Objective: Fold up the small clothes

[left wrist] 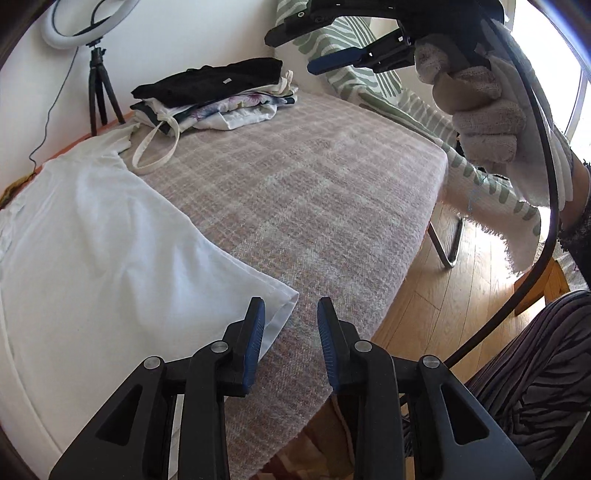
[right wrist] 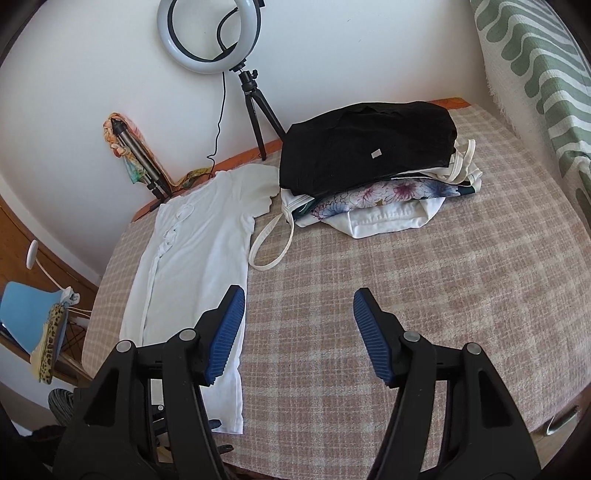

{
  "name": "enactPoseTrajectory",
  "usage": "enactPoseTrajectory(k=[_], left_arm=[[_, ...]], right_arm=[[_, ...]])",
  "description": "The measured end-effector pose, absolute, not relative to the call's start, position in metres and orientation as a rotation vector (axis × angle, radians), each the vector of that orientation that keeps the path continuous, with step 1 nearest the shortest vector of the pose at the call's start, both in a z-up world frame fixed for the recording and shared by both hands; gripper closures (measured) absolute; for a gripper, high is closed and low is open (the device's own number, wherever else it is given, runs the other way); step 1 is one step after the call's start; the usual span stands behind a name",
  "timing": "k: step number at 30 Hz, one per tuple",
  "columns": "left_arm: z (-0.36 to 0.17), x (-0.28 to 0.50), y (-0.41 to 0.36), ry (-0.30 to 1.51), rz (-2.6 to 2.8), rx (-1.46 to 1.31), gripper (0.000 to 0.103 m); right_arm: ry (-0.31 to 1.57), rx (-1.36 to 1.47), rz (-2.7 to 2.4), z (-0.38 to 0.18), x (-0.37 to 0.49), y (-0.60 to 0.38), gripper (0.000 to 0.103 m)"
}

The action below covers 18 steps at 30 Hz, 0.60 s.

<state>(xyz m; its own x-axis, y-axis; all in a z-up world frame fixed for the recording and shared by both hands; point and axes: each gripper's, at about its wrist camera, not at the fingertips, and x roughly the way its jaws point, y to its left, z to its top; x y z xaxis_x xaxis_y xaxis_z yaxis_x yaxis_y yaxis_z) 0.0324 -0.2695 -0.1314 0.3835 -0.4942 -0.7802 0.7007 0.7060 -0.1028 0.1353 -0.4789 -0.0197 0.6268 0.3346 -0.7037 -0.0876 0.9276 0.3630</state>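
Two grippers are both free of cloth: the left gripper [left wrist: 291, 317] hangs with its jaws set moderately apart just past the near hem corner of the white T-shirt [left wrist: 92, 236], and the right gripper [right wrist: 299, 314] is spread wide above the checked surface [right wrist: 424, 295], with the shirt lying flat ahead and to its left. In the left wrist view the right gripper [left wrist: 332, 61] shows high up in a gloved hand [left wrist: 484, 118], well clear of the fabric. The shirt looks already narrowed lengthwise, so the likely next grasp is at the hem. The main risk, as I judge it, is the left gripper closing on only the top layer of that hem corner, or nipping the woven cover beneath along with it, which would drag the cover and spoil the fold. Beyond the right gripper, a stack of folded clothes [right wrist: 369, 158] trails a white strap [right wrist: 271, 240] that lies just beside the shirt's sleeve; lifting or sweeping the shirt toward it could snag the strap and pull the stack askew. A ring light [right wrist: 210, 33] stands behind, out of the way
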Motion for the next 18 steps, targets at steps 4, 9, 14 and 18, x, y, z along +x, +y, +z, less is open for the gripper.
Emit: enactPoseTrajectory(k=[4,9,14,18], left_arm=[[-0.139,0.035,-0.276,0.875,-0.678,0.305,0.051],[-0.141,0.051,-0.264,0.848,-0.627,0.194,0.094],[-0.138,0.070,-0.239,0.884,-0.631,0.006,0.098],[-0.127,0.071,-0.225,0.867,-0.624,-0.091,0.099]], right_arm=[[0.865,0.290,0.273,-0.018,0.152,-0.479,0.039],[0.875,0.243,0.354,-0.015,0.185,-0.458,0.039],[0.897,0.247,0.422,-0.015,0.240,-0.431,0.039],[0.935,0.292,0.460,-0.027,0.292,-0.410,0.044]])
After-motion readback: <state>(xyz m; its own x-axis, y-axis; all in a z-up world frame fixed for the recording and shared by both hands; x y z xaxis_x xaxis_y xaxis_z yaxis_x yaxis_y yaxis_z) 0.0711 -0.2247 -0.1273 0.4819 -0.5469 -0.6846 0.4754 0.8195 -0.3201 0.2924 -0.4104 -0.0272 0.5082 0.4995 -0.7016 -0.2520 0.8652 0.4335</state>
